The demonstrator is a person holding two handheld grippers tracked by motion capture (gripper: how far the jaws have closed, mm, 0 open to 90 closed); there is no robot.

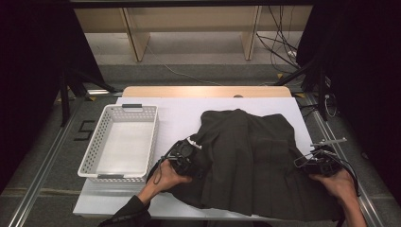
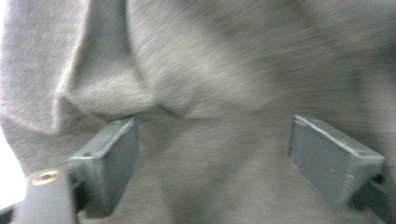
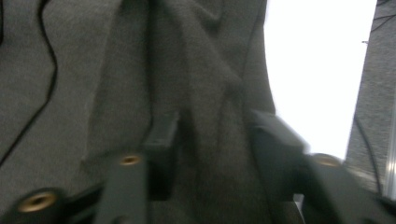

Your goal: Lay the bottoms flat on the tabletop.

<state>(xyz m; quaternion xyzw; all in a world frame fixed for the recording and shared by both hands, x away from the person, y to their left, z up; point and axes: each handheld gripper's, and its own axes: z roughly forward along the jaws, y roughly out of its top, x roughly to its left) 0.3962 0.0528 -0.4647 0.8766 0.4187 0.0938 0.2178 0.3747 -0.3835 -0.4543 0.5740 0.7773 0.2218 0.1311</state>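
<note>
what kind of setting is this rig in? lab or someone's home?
Most likely a lab or data-collection station, not a home: the white table sits in a metal rail frame, loose cables run over the floor behind it, and dark curtains close off both sides.

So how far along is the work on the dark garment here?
Early. Done: the dark pleated garment lies spread on the white table. In hand: the left gripper is at its left edge, jaws wide apart over the cloth, not pinching; the right gripper is at its right edge with a ridge of cloth between its jaws, grip unclear. Left: no fold shows, and the white basket is empty.
</note>
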